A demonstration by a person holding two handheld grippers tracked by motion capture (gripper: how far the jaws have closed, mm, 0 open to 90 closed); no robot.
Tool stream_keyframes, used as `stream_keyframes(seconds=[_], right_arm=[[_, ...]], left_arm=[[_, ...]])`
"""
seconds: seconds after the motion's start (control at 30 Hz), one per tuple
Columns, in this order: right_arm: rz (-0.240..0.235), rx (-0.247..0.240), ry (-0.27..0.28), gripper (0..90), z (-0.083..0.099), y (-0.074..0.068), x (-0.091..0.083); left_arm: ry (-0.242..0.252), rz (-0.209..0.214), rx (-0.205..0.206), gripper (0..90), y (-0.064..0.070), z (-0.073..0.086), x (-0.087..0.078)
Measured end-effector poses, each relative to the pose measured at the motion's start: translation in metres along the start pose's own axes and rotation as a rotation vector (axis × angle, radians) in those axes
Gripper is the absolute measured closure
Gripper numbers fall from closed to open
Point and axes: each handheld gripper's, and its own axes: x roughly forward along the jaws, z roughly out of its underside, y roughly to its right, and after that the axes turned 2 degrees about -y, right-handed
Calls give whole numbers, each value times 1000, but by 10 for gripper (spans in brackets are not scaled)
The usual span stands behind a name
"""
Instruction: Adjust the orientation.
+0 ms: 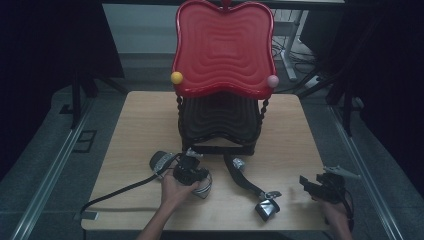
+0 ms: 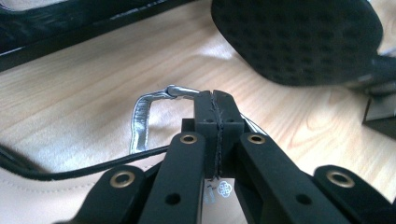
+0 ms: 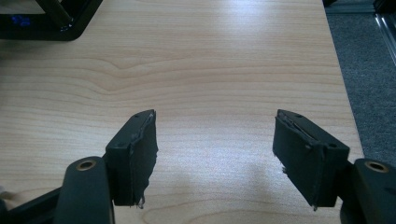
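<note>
A two-tier rack stands at the far middle of the wooden table. Its upper tray is red, wavy-edged and ribbed, with a yellow knob at its near left corner and a pink knob at its near right. The lower tray is black, joined by twisted posts. Grey floor surrounds the table, with metal rails at both sides.

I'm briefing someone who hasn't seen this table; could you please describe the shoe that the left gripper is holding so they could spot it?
Start at the red-topped rack at the table's far edge, then come toward the near left. There the left gripper pinches the silver strap of a sandal; the other sandal lies free, further right.
</note>
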Motion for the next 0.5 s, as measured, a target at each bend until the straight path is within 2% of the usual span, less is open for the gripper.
stream_keyframes(seconds=[0.03,0.1,0.13,0.23,0.4,0.5], right_arm=[[0,-1,-1,309,0,0,0],[5,-3,-16,309,1,0,2],[5,-1,-16,309,1,0,2],[4,-2,-10,309,1,0,1],[5,1,-12,309,1,0,0],[7,0,-14,309,1,0,0]], left_arm=[[-2,10,-7,900,-1,2,-1],[8,57,-33,900,-4,10,-5],[9,62,-33,900,-4,13,-7],[12,58,-29,900,-1,19,-10],[-1,38,-8,900,5,39,-24],[-5,45,-9,900,3,46,-30]])
